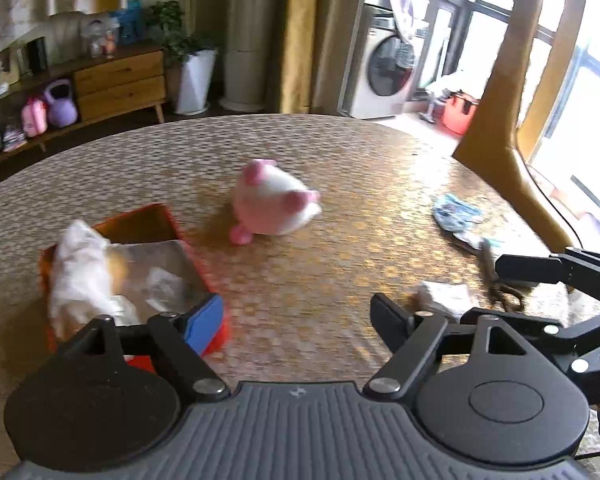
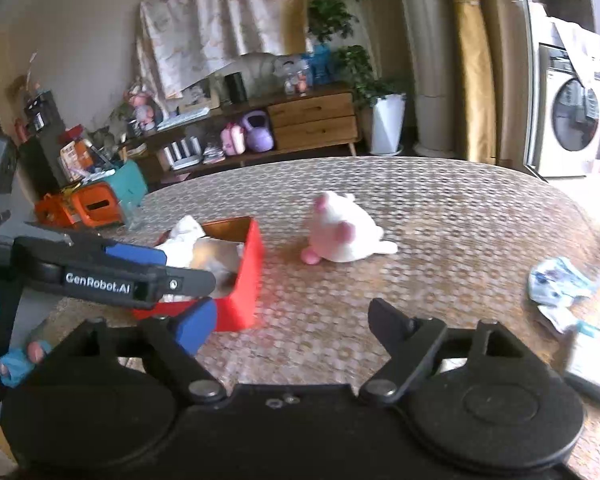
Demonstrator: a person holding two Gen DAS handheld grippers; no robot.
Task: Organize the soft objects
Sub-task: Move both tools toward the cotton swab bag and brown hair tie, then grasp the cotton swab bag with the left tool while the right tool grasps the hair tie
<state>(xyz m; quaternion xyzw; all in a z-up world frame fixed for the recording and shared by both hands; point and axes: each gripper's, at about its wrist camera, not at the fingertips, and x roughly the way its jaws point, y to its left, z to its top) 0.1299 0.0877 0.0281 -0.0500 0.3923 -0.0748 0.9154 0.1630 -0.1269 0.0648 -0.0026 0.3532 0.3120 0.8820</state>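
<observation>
Left gripper (image 1: pixel 298 322) hung low over the table (image 1: pixel 320 152), jaws spread wide, nothing between them; one finger carried a blue pad (image 1: pixel 203 324), the other was bare black. Right gripper (image 2: pixel 294 322) likewise gaped apart and empty, with a blue pad (image 2: pixel 196 326) on its left finger.

Just past the left gripper's blue pad sat the box (image 1: pixel 168 216): rectangular, open-topped, red-orange walls, a shiny silvery floor. Inside it lay a white plush (image 1: pixel 82 276) with an orange patch, slumped against the near-left wall and rising above the rim, plus some crumpled white stuff (image 1: pixel 164 288) on the floor, too blurred to name. From the right wrist view the box (image 2: pixel 250 268) showed a flat red side wall, the white plush (image 2: pixel 184 236) poking over its rim.

Further out, clear of the box and about mid-table, lay the pig (image 1: pixel 274 204): a rounded, soft white plush with pink ears and feet, tipped on its side, outside any container. The right wrist view showed the pig (image 2: pixel 346 236) just right of the box, not touching it.

Off to the right, crumpled blue-white packets (image 1: pixel 456 212) and a flat white pack (image 1: pixel 446 296) lay loose on the table. Tabletop was round, glossy, covered in a fine honeycomb pattern of tan and gold
</observation>
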